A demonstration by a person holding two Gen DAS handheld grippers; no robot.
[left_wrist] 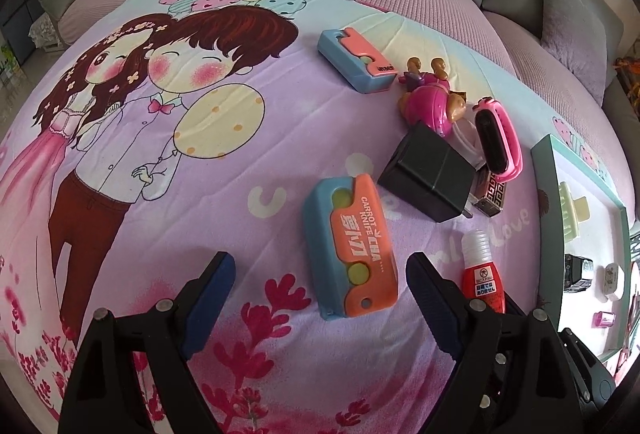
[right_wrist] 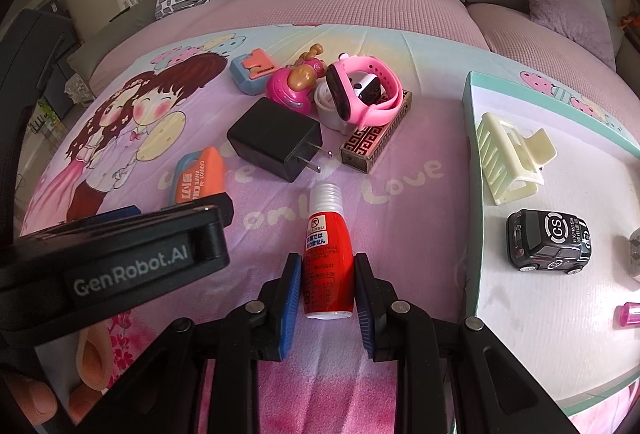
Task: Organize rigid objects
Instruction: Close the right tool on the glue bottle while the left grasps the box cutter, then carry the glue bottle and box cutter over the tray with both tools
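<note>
Tray [right_wrist: 472, 194] (teal-rimmed, on bed): hair claw [right_wrist: 512, 158], toy car [right_wrist: 548, 242]. Right hand-held gripper [right_wrist: 327, 294]: clamped on red bottle [right_wrist: 328, 262]. Left hand-held gripper [left_wrist: 320, 298]: wide, over carrot knife toy [left_wrist: 352, 246].

The blanket [left_wrist: 208, 194] is purple with a cartoon boy and girl, balloons and pink flowers. The near toy knife [left_wrist: 352, 246] is blue and orange. The bottle [right_wrist: 328, 258] is red with a white cap. The charger [right_wrist: 276, 142] is black. The watch [right_wrist: 364, 90] is pink. On the right, the tray [right_wrist: 476, 194] is white with a teal rim, and the little car [right_wrist: 548, 240] is black.
</note>
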